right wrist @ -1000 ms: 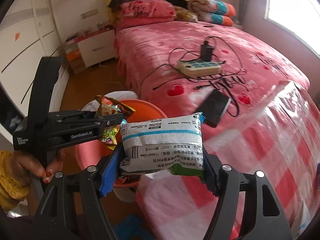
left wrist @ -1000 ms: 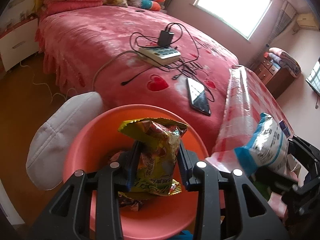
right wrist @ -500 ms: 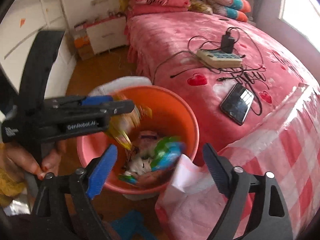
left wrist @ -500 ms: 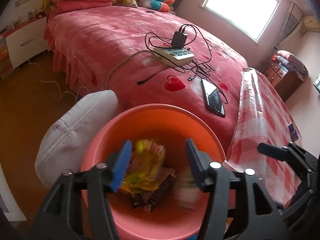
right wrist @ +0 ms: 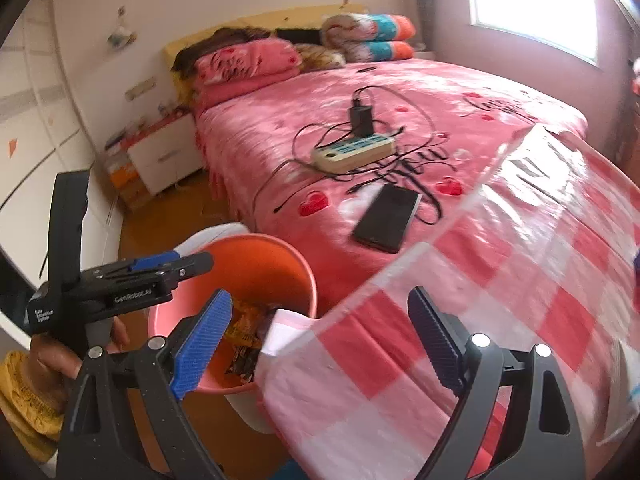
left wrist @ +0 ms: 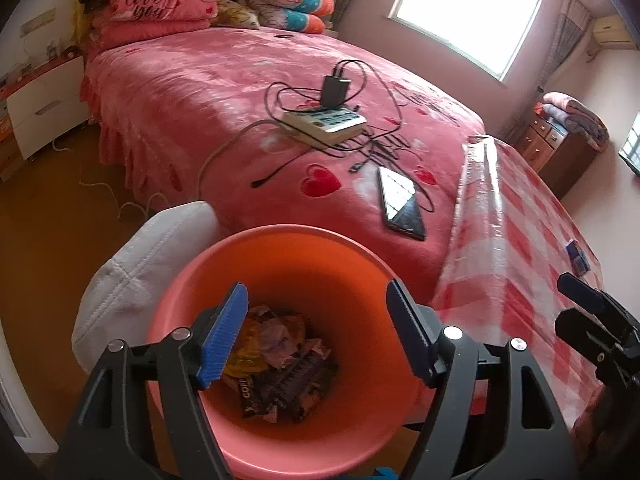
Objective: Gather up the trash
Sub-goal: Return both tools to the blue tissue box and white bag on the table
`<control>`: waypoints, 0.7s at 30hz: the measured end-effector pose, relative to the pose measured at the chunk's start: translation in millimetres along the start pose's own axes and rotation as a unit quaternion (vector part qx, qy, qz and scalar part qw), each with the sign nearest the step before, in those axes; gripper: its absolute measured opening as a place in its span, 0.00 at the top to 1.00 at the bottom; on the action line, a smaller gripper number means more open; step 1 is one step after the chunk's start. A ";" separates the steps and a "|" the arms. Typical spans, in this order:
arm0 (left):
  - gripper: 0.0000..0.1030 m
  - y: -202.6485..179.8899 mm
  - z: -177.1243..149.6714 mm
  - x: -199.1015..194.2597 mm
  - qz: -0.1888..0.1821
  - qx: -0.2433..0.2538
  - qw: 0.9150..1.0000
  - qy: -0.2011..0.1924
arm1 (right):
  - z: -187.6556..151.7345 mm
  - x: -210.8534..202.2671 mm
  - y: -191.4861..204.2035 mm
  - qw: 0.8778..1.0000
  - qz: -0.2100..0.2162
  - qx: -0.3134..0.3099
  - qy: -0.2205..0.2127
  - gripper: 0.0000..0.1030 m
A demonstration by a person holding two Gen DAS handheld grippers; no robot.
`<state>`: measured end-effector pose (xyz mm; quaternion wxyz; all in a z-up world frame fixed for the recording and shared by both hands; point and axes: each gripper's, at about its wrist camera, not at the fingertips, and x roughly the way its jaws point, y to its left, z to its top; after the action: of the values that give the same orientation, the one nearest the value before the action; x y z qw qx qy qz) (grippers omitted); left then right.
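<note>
An orange bucket (left wrist: 280, 252) stands on the floor between the bed and the checked table; it also shows in the right wrist view (right wrist: 256, 256). Snack wrappers (left wrist: 276, 356) lie in a heap at its bottom, partly visible in the right wrist view (right wrist: 244, 340). My left gripper (left wrist: 316, 332) is open and empty directly above the bucket's mouth. My right gripper (right wrist: 316, 340) is open and empty over the table's near corner, right of the bucket. The left gripper (right wrist: 160, 270) shows from the side in the right wrist view.
A red-and-white checked table (right wrist: 500, 280) under clear plastic sits right of the bucket. On the pink bed (left wrist: 224, 96) lie a phone (left wrist: 400, 204), a power strip (left wrist: 324, 122) and cables. A white cushion (left wrist: 140, 264) leans left of the bucket.
Both grippers opened. The yellow snack bag fell from the left gripper and the white-and-blue packet from the right into the bucket. The right gripper has swung right over the table.
</note>
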<state>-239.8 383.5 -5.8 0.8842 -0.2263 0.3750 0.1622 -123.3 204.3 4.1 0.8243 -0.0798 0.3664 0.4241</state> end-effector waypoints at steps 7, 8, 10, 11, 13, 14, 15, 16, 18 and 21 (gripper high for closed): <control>0.29 -31.8 -1.2 -8.3 -0.028 0.030 0.999 -0.003 | -11.3 -25.3 -18.4 0.999 -0.019 0.023 -0.029 0.13; 0.29 -36.3 -1.6 -9.0 -0.031 0.034 0.999 -0.003 | -12.7 -27.7 -20.2 0.999 -0.020 0.026 -0.031 0.13; 0.29 -48.5 -2.9 -11.2 -0.039 0.046 0.998 -0.002 | -16.3 -33.2 -25.7 0.998 -0.024 0.035 -0.036 0.10; 0.29 -52.0 -3.5 -12.1 -0.041 0.049 0.998 -0.003 | -17.8 -34.9 -27.1 0.998 -0.025 0.037 -0.039 0.10; 0.29 -64.5 -4.7 -13.9 -0.046 0.062 0.997 -0.002 | -20.6 -40.9 -31.0 0.998 -0.028 0.040 -0.044 0.09; 0.29 -67.9 -4.4 -13.7 -0.047 0.065 0.997 -0.002 | -21.9 -43.1 -32.9 0.998 -0.029 0.041 -0.045 0.09; 0.28 -73.2 -4.6 -14.6 -0.048 0.070 0.996 -0.002 | -23.2 -46.4 -34.7 0.997 -0.030 0.042 -0.049 0.09; 0.28 -78.5 -4.9 -15.5 -0.050 0.075 0.996 -0.002 | -24.7 -50.3 -36.8 0.997 -0.032 0.044 -0.054 0.09; 0.28 -86.9 -5.2 -16.8 -0.052 0.083 0.995 -0.003 | -27.8 -58.1 -41.4 0.996 -0.033 0.048 -0.060 0.09; 0.28 -100.7 -6.5 -18.6 -0.053 0.096 0.994 -0.003 | -30.1 -66.2 -48.8 0.995 -0.036 0.057 -0.068 0.09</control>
<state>-210.0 292.8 32.0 0.9103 -0.1596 0.3737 0.0786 -127.1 117.9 18.1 0.8652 -0.0167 0.3297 0.3773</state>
